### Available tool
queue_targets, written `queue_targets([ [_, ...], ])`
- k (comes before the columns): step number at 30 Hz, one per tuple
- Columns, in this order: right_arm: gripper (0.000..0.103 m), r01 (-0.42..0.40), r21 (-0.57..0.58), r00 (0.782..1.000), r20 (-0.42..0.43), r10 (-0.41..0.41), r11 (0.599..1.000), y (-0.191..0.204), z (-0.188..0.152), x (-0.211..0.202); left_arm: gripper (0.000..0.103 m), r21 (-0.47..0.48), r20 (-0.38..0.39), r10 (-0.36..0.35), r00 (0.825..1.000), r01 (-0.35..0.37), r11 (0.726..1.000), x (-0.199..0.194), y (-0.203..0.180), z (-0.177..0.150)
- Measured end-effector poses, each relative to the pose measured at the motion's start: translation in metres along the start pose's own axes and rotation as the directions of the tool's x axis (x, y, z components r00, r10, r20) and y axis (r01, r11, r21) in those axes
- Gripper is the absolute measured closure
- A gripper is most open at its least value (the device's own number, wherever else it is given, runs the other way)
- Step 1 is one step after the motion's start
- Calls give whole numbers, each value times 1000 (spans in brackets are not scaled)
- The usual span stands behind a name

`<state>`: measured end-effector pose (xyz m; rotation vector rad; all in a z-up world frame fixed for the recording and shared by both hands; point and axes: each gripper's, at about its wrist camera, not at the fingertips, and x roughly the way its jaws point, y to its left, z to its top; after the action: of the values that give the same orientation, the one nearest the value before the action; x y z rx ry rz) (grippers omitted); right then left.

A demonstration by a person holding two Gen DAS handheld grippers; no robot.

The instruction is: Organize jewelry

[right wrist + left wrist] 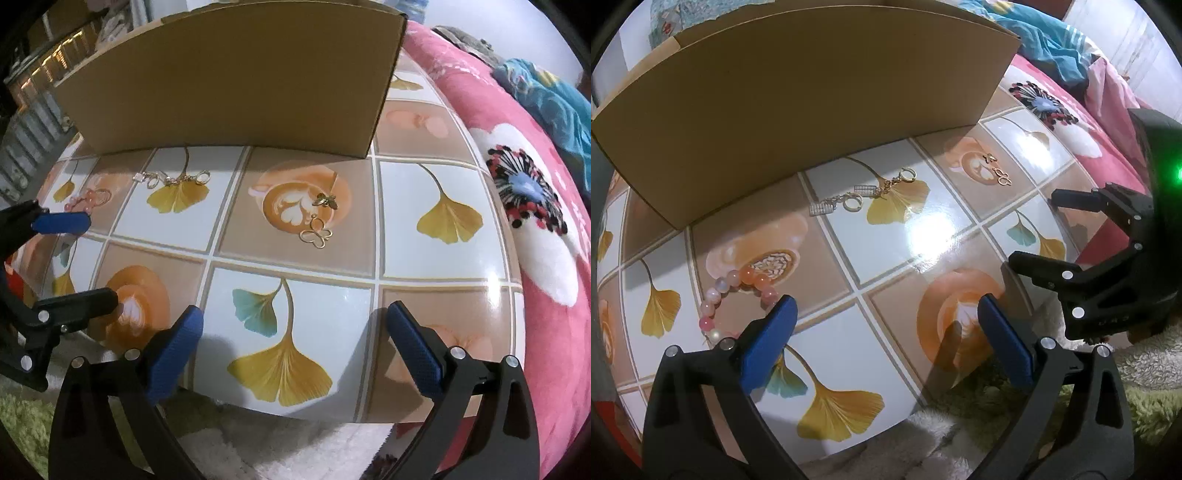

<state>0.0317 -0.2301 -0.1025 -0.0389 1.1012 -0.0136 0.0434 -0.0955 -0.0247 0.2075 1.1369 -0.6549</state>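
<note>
- Left wrist view: the table (923, 229) holds a box (798, 110) at its far side, with all the jewelry loose in front of it.
- Left tool (886, 317) is spread wide and empty; so is the right tool (295, 325).
- Bracelet (738, 291) lies just beside the left tool's left finger, so the left hand is nearer.
- Hoop earrings (864, 194) lie ahead, their chain running across.
- Butterfly earrings (319, 221) lie ahead of the right tool.

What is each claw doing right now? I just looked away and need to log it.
Left claw: open, holding nothing.
Right claw: open, holding nothing.
</note>
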Motion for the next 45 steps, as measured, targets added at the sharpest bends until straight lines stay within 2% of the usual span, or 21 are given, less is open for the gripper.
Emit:
queue_targets([
  [6,6,-4,35,1000,-5,5,999,-2,2,2,8,22,-24,44,999,-44,999,5,-8,4],
  [9,6,-61,174,998,-10,64,983,-18,17,2,8,53,-34,95,995,-93,994,9,-15,4],
  [11,6,-123,292,992,25,122,949,-33,20,1,7,82,-40,139,990,-135,987,12,-22,3],
  [13,6,-150,321,989,52,141,935,-36,16,0,7,70,-45,137,990,-134,989,12,-21,4],
  [19,6,-135,322,990,84,114,937,-32,7,-1,7,52,-58,146,988,-143,988,14,-17,9],
  [24,6,-152,333,986,110,122,931,-30,1,-4,7,54,-75,153,985,-149,987,17,-19,12],
  [30,6,-232,363,967,185,175,902,-40,-10,-9,7,46,-83,160,984,-156,987,22,-21,19],
  [41,5,-185,322,977,160,140,928,-32,-7,-7,7,46,-62,158,985,-155,987,20,-19,20],
  [45,6,-164,259,982,131,134,952,-26,-2,-6,7,52,-46,151,987,-148,988,19,-18,20],
])
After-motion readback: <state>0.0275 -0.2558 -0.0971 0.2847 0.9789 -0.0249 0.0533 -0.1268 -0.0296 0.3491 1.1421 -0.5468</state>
